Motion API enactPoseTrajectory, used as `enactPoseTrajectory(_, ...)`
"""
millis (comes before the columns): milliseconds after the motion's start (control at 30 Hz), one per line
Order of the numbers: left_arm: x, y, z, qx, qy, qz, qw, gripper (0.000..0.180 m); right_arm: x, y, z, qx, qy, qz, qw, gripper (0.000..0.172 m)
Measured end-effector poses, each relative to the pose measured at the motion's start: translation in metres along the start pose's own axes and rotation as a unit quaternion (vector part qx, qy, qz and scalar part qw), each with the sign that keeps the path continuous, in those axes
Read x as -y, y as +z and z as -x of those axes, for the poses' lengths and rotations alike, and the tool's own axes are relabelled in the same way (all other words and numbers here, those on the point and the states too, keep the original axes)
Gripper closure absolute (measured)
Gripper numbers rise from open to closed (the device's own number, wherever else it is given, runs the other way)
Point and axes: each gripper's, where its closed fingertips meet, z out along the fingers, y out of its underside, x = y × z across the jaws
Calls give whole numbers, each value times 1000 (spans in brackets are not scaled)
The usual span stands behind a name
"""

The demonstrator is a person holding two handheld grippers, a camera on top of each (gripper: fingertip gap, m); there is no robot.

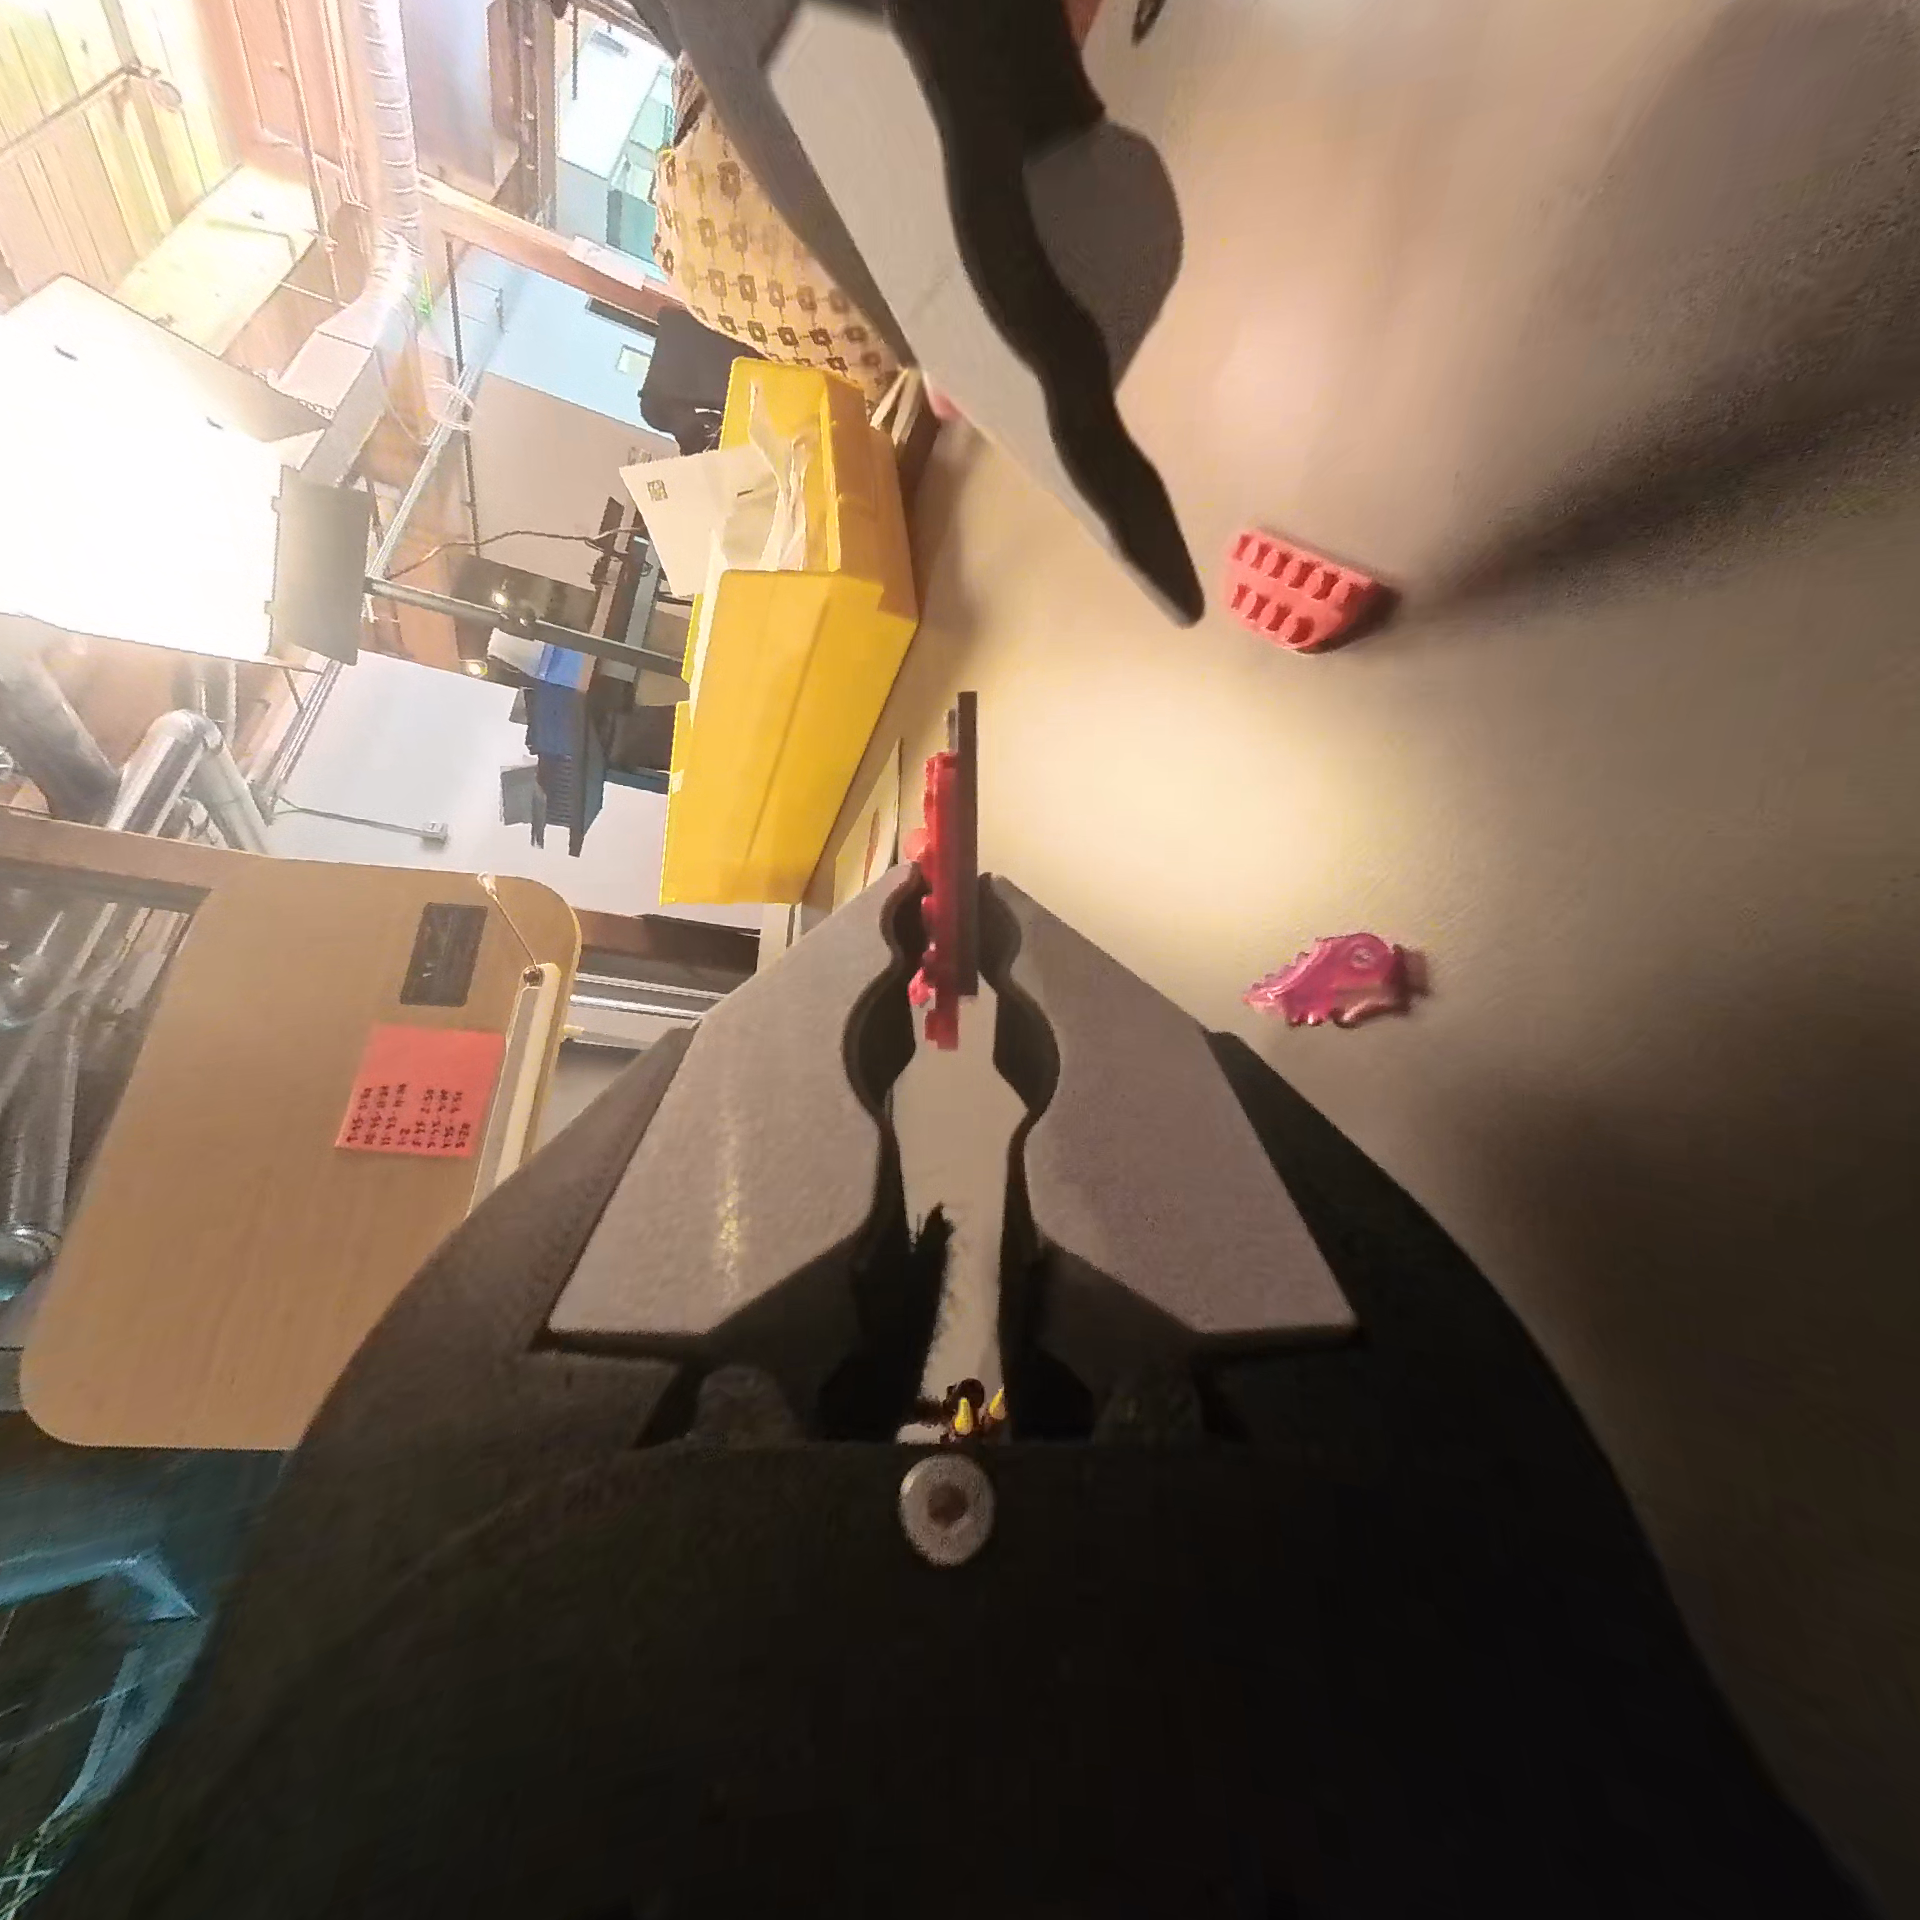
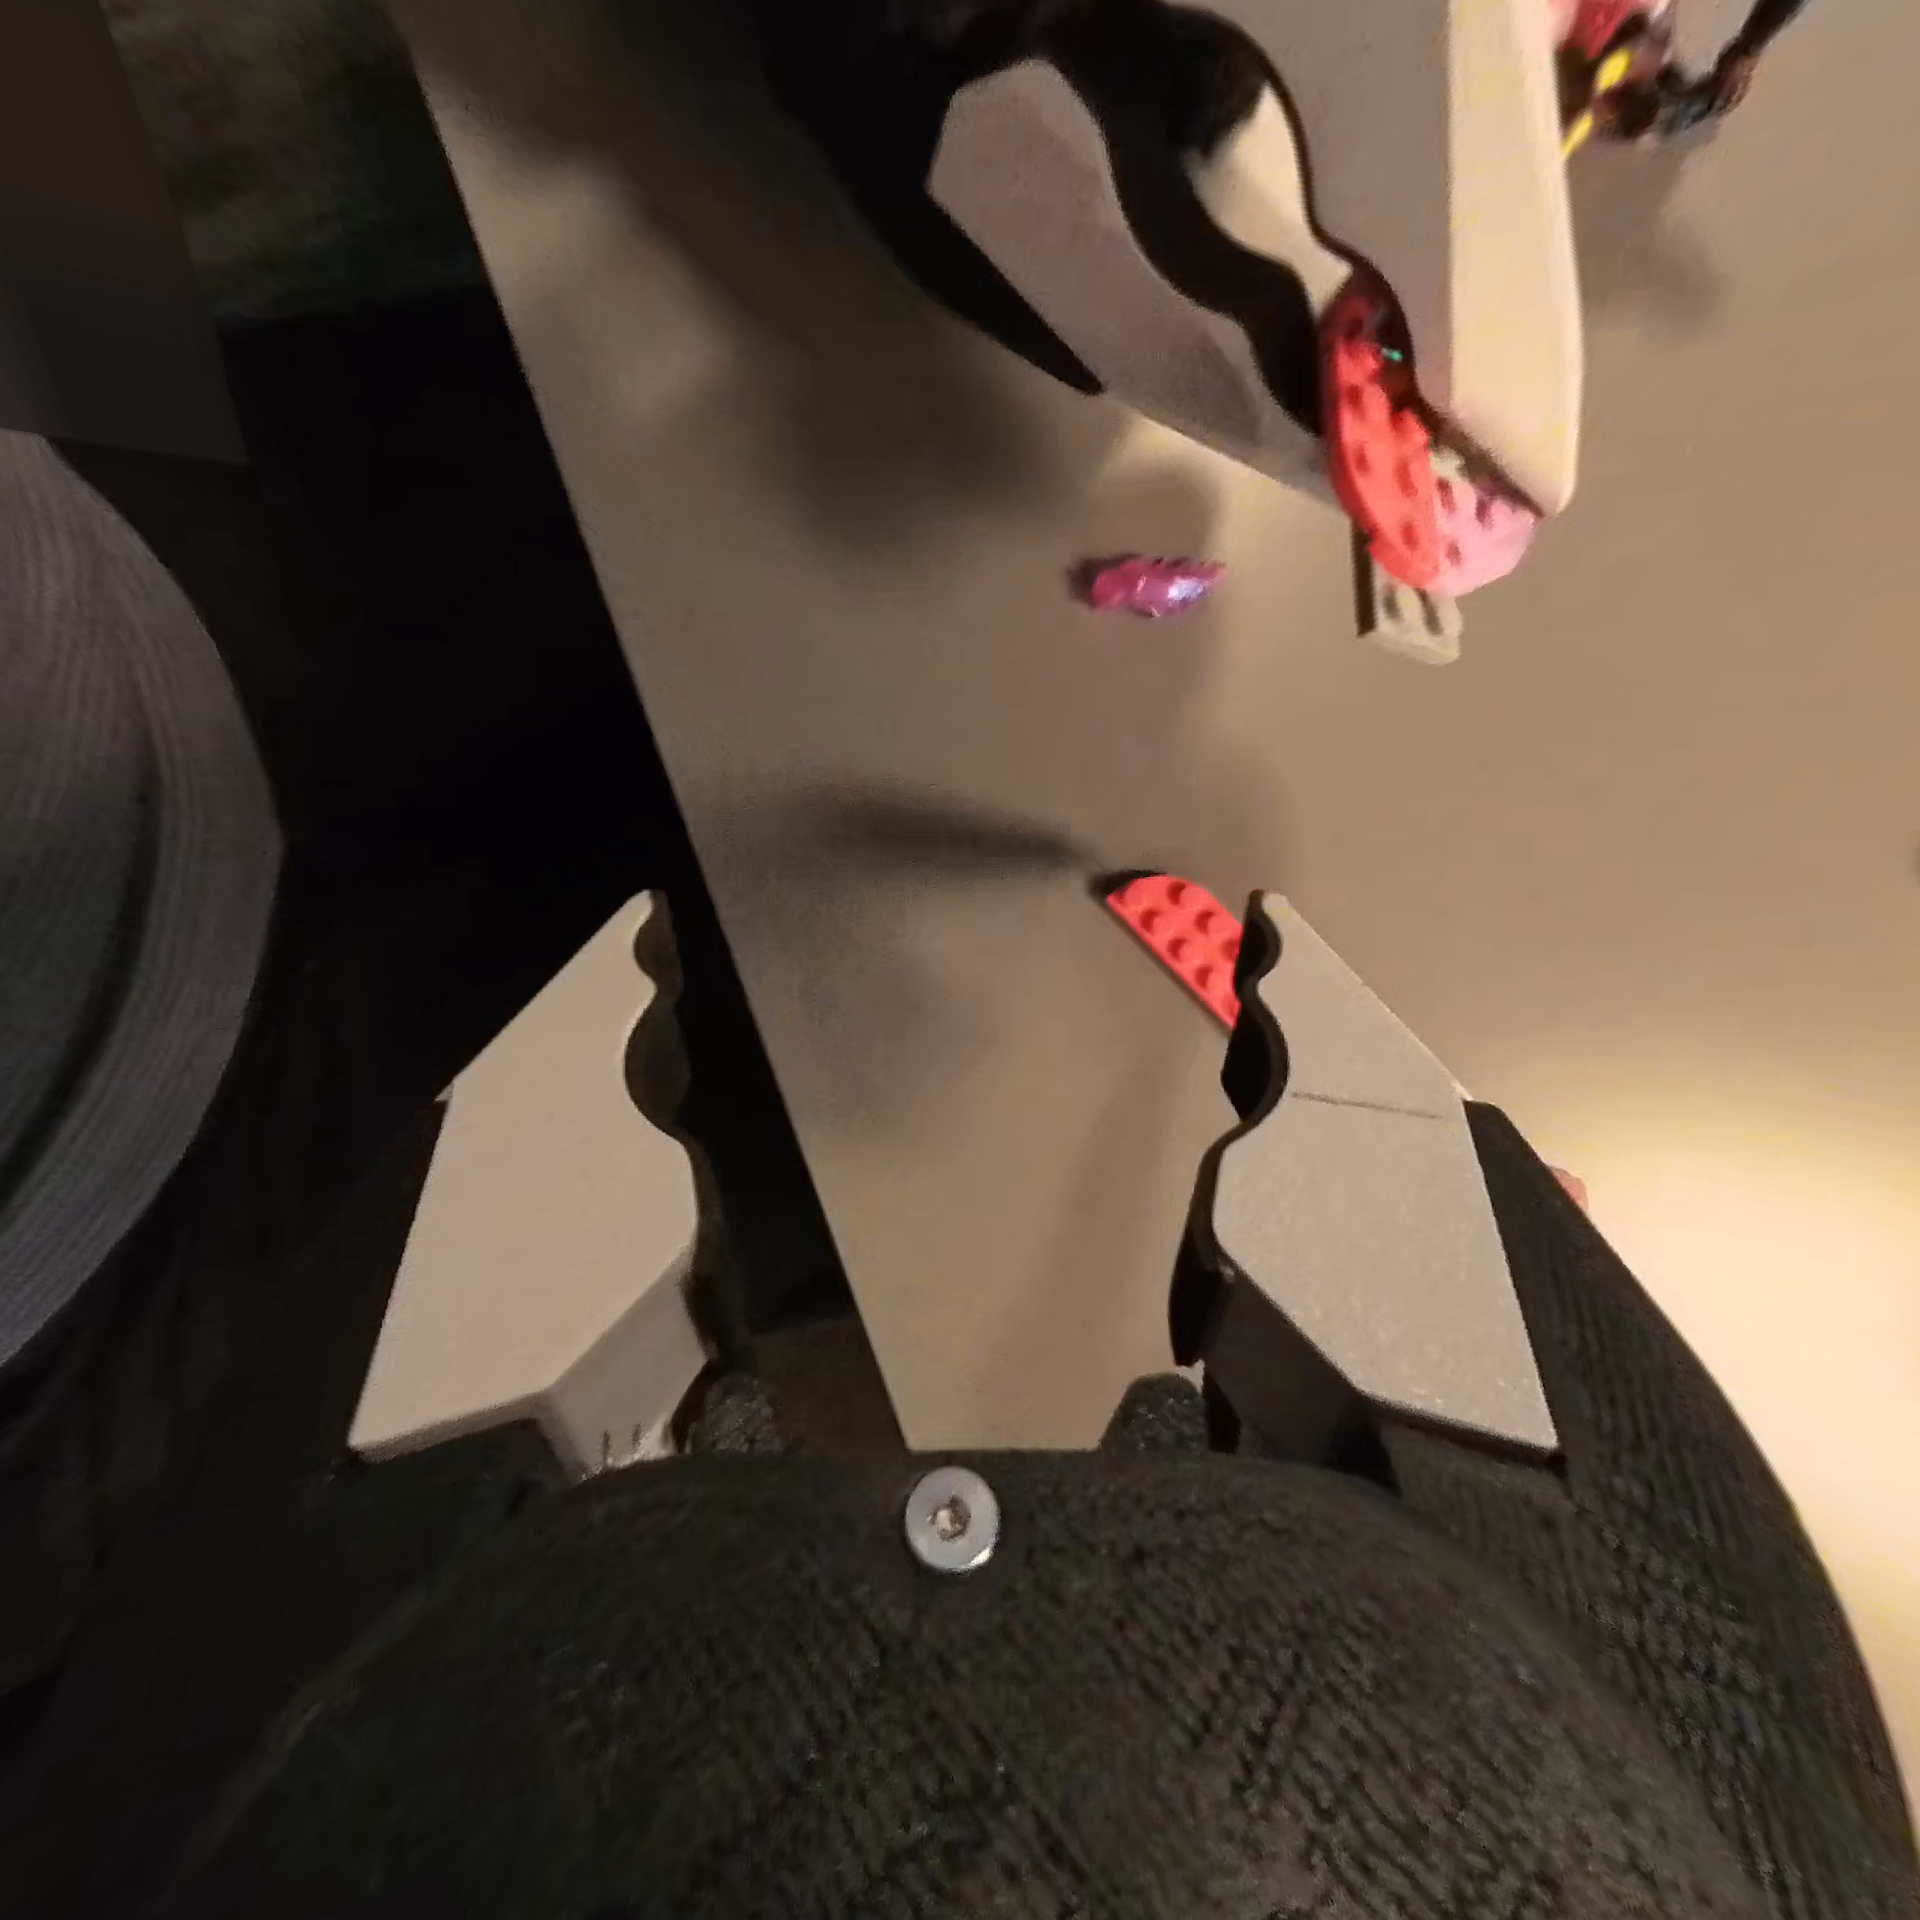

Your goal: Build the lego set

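The left gripper (image 1: 951, 935), with grey wedge fingers and wavy black pads, is clamped edge-on against a stack of thin studded plastic plates (image 1: 951, 873): a red layer pressed against a dark flat one, jutting toward twelve o'clock past the fingertips. The left wrist view is rolled sideways, so the pale matte table (image 1: 1558, 1143) stands like a wall on the right. Two loose pieces lie on it: one red wedge-shaped studded plate (image 1: 1304, 592) at about one o'clock from the clamped stack, and one glossy, jagged pink piece (image 1: 1340, 977) at about three o'clock. At eleven o'clock two smooth yellow bins (image 1: 790, 707) sit at the table's edge, one stuffed with white paper. The right gripper (image 2: 956, 935) stands wide apart with nothing between its pads; its right fingertip (image 2: 1262, 935) partly covers the red wedge plate, though contact cannot be told. In the right wrist view the left gripper hangs at one o'clock, tilted downward with its stack, and the pink piece lies at twelve o'clock.
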Motion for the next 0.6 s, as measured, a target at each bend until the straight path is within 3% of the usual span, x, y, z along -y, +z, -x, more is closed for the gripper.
enactPoseTrajectory(133,-3,-1,2,2,-1,3,1000,174,-9,4,-2,38,73,14,996,59)
enactPoseTrajectory(333,0,-1,0,-1,2,-1,1000,174,-11,-3,28,42,134,-3,990,56)
enactPoseTrajectory(500,3,-2,-2,-3,11,-3,1000,174,-19,-4,51,16,120,4,993,56)
enactPoseTrajectory(600,4,-2,-2,-3,10,-4,1000,174,-25,-2,44,-74,35,10,997,63)
